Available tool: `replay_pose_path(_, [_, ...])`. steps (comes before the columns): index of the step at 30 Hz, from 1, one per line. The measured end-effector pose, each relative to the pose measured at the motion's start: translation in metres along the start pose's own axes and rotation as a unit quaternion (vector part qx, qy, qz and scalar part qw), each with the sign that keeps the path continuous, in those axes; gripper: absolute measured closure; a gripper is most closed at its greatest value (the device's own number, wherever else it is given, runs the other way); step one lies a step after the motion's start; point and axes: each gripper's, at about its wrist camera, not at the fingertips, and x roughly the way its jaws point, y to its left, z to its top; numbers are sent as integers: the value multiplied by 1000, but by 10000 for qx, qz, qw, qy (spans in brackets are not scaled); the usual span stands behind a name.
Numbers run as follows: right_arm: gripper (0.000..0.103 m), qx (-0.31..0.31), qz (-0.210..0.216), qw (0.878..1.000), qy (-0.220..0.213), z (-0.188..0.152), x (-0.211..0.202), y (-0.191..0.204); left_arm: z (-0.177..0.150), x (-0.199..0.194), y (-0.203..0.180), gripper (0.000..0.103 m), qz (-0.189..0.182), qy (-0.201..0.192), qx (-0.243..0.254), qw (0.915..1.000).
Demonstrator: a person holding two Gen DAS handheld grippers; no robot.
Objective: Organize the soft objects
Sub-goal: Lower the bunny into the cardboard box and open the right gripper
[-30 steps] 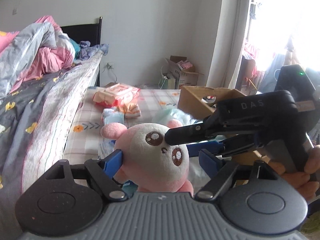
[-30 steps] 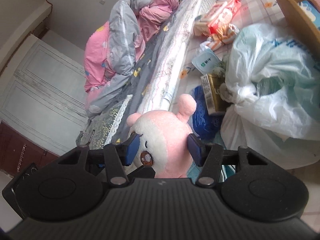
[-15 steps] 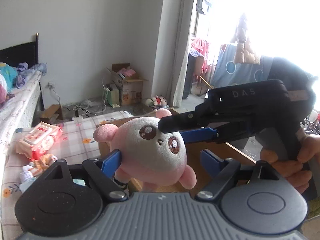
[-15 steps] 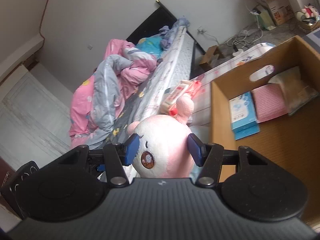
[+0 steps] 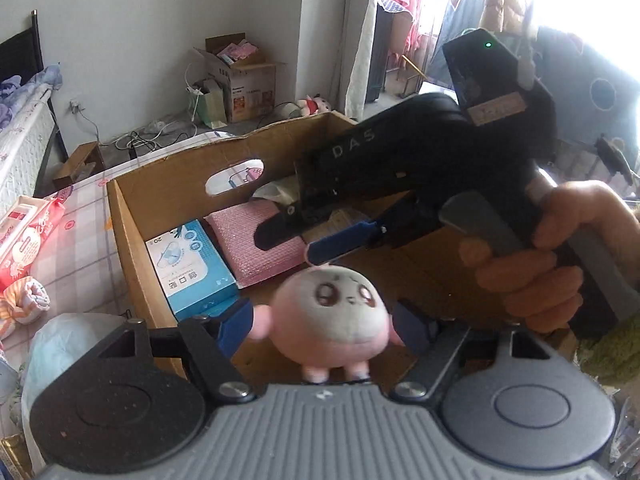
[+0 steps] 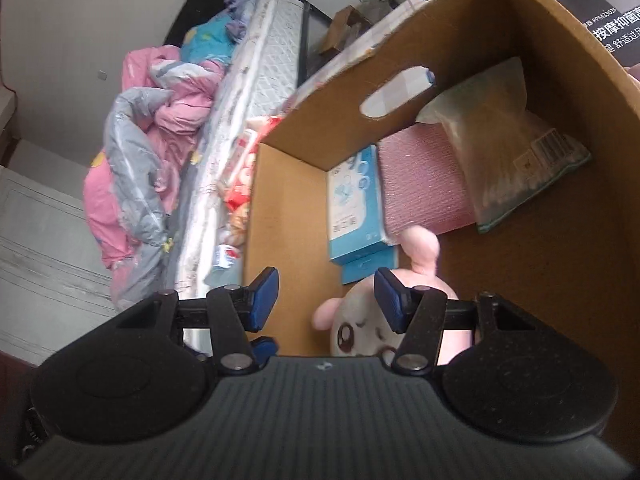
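Cardboard box [image 5: 132, 216] is kept open-topped for stowing soft items. Pink plush toy [image 5: 334, 322] is seen inside it, apparently dropped or just released. Left hand-held gripper [image 5: 326, 326] is closing around the toy, pads apart from it; right hand-held gripper [image 6: 326, 298] is spread, empty.

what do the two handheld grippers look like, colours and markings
The left gripper has a grey ribbed body, black linkage arms and blue finger pads. The right gripper is black with white DAS lettering, a green light on top, a tan label and a grey trigger. A green fuzzy sleeve shows at the hand.
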Motion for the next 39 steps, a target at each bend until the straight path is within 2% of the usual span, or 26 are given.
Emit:
replay_pose_path(1, [50, -3, -181, 9998, 29, 4, 12, 0, -1, -2, 3, 25, -8, -6, -63, 10000])
replay_pose_path(3, [50, 63, -161, 9998, 28, 6, 19, -8, -2, -12, 14, 25, 2, -94, -167, 9998])
replay_pose_path(5, [50, 37, -112, 9999, -77, 6, 15, -11, -2, -30, 23, 25, 90, -284, -180, 9994])
replay_pose_path(8, [49, -167, -289, 9989, -323, 3, 2, -6, -4, -52, 33, 25, 187, -517, -202, 9983])
replay_pose_path(11, [41, -498, -601, 9961, -414, -4, -7, 2, -10, -77, 41, 23, 327, -706, -271, 9966])
replay_pose_path(13, [25, -705, -823, 9937, -302, -12, -4, 3, -18, -89, 44, 23, 470, -774, -319, 9954])
replay_pose_path(18, [22, -921, -1297, 9867, 337, -34, 24, 1, -41, -110, 58, 23, 665, -738, -605, 9932])
replay_pose_path(21, [21, -950, -1152, 9875, 496, -46, 31, 0, -56, -123, 66, 23, 730, -740, -775, 9916])
replay_pose_path(22, [28, -938, -1068, 9884, 530, -48, 34, 1, -61, -126, 68, 23, 763, -744, -814, 9910])
replay_pose_path(27, [35, -997, -891, 9903, 378, -50, 38, 9, -77, -138, 78, 23, 828, -729, -1057, 9883])
replay_pose_path(31, [36, -889, -613, 9938, 249, -39, 42, 16, -81, -140, 86, 23, 881, -764, -1142, 9866])
replay_pose_path(34, [36, -948, -616, 9935, 106, -28, 50, 24, -84, -140, 89, 23, 877, -752, -1191, 9861])
replay_pose_path(39, [35, -1086, -651, 9919, 102, -19, 72, 22, -86, -138, 91, 23, 891, -737, -1229, 9857])
